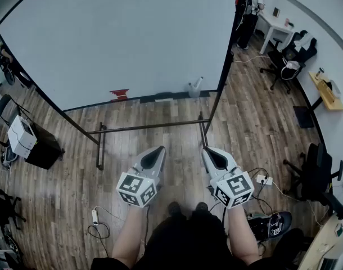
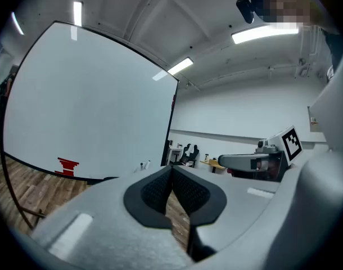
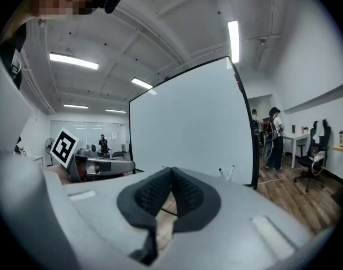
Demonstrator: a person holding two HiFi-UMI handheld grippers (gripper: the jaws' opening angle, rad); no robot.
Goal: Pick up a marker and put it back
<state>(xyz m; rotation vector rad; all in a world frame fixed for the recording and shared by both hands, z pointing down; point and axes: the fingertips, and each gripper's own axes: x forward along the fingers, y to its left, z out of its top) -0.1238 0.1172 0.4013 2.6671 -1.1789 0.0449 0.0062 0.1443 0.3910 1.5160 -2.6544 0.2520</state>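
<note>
Markers (image 3: 220, 172) show only as slim pale sticks standing at the foot of the large white board (image 1: 121, 38), close to the black post at its right end. In the head view the same spot holds a small pale grey cluster (image 1: 195, 88); its make-up is too small to tell. Neither claw touches it, and both are well apart from the board.

Left grey two-jaw gripper (image 1: 157, 151): in its own view (image 2: 171, 170) the dark ribbed pads are pressed together at the tips, with nothing between them. Only brown wood-plank floor (image 1: 256, 122) shows through the gap lower down.

Right grey two-jaw gripper (image 1: 208, 149): in its own view (image 3: 171, 170) the pads likewise meet at the tips and pinch nothing.

Both grippers are held side by side in front of the person, roughly level, over the floor and short of the black tubular base bar (image 1: 154, 127) of the board's stand.

Labels: each gripper's cube carries black-and-white square patterns, with no lettering. A red stepped patch (image 2: 67, 166) sits at the lower edge of the board, left of the pale cluster; whether it is print or an object cannot be told, and nothing on it is legible.
</note>
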